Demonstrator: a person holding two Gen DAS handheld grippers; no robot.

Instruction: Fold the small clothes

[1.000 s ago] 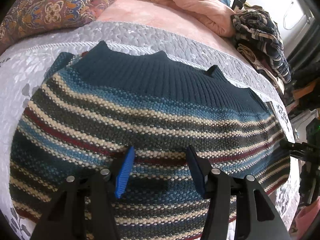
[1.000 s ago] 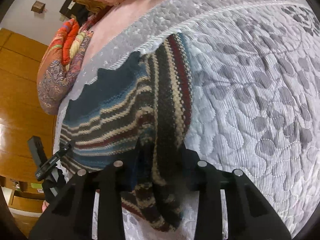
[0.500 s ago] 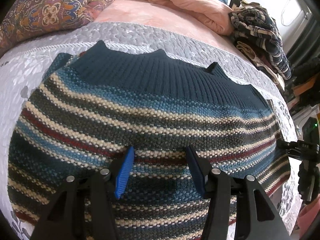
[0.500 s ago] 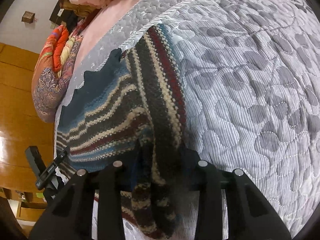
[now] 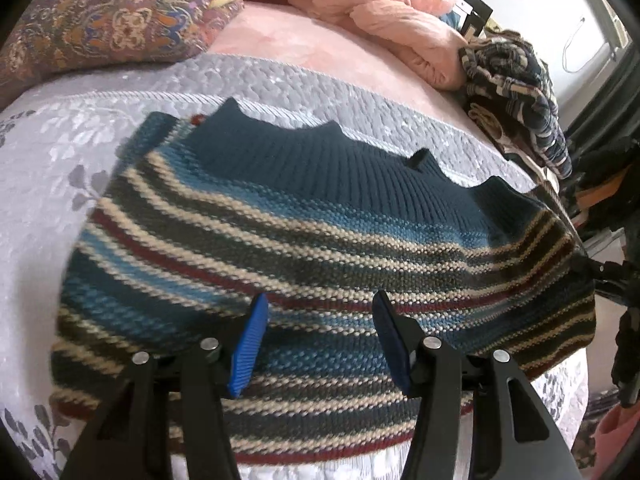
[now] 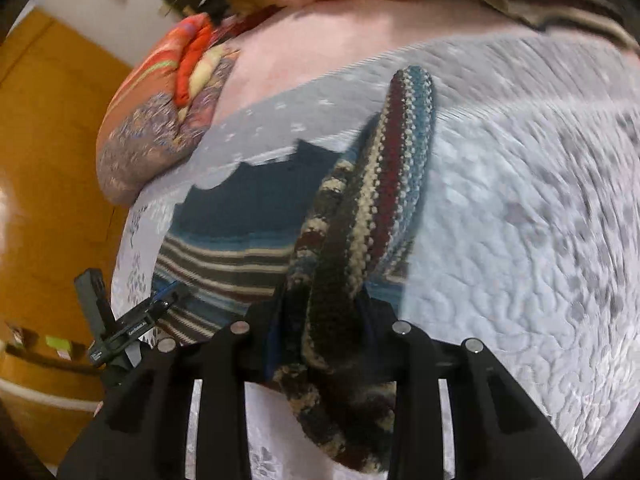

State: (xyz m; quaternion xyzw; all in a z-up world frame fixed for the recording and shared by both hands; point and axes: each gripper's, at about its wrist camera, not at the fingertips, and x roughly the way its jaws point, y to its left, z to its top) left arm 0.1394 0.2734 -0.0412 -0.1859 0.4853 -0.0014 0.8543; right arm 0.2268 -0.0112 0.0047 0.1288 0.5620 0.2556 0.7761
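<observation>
Knitwear fills the nearest part of both views: the right gripper (image 6: 320, 320) has its fingers pressed together on a bunched side edge of the striped sweater (image 5: 320, 240), lifting it off the grey quilted bedspread (image 6: 520, 220). The left gripper (image 5: 318, 336) hovers above the sweater's lower body with its blue pads (image 5: 248, 344) spread apart, holding nothing. Beyond, the dark ribbed band lies flat toward the pink blanket (image 5: 380, 12) and patterned pillow (image 5: 100, 20). With nothing pinning the body, pulling the lifted edge across could drag the whole garment and skew the fold; thick knit may also slip from the pinch.
</observation>
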